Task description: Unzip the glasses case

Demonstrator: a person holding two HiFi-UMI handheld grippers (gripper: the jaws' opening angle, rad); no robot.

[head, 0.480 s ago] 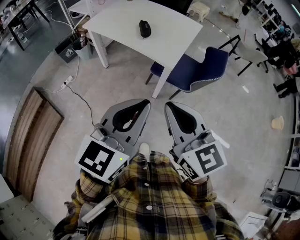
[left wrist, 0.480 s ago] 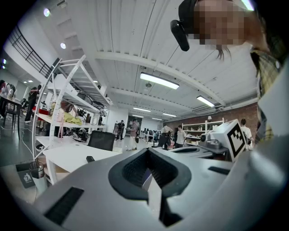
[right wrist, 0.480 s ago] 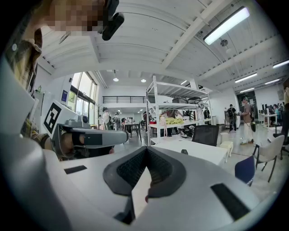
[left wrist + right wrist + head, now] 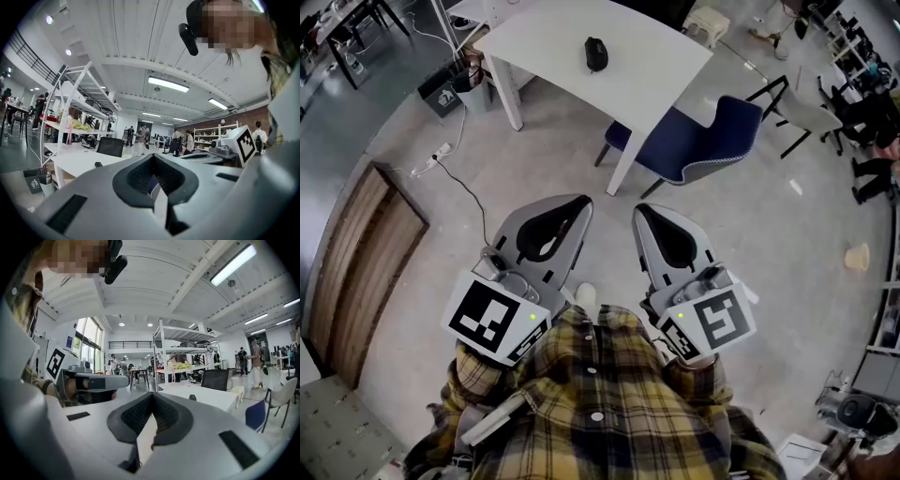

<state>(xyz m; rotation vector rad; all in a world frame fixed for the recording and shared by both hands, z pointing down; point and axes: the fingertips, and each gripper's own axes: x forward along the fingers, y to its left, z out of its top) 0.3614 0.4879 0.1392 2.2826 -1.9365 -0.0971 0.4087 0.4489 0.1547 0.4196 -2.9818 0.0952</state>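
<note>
Where it rests, glasses case (image 4: 596,53) tops white table (image 4: 652,70).

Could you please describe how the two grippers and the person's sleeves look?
The left gripper and the right gripper both have light grey shells that taper toward the jaws, with a black padded opening behind them. Each carries a white cube with black square markers. The sleeves are yellow and dark plaid.

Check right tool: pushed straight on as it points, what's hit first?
The right tool would probably meet the white table first; the blue chair sits just right of that line. Depth is unclear.
</note>
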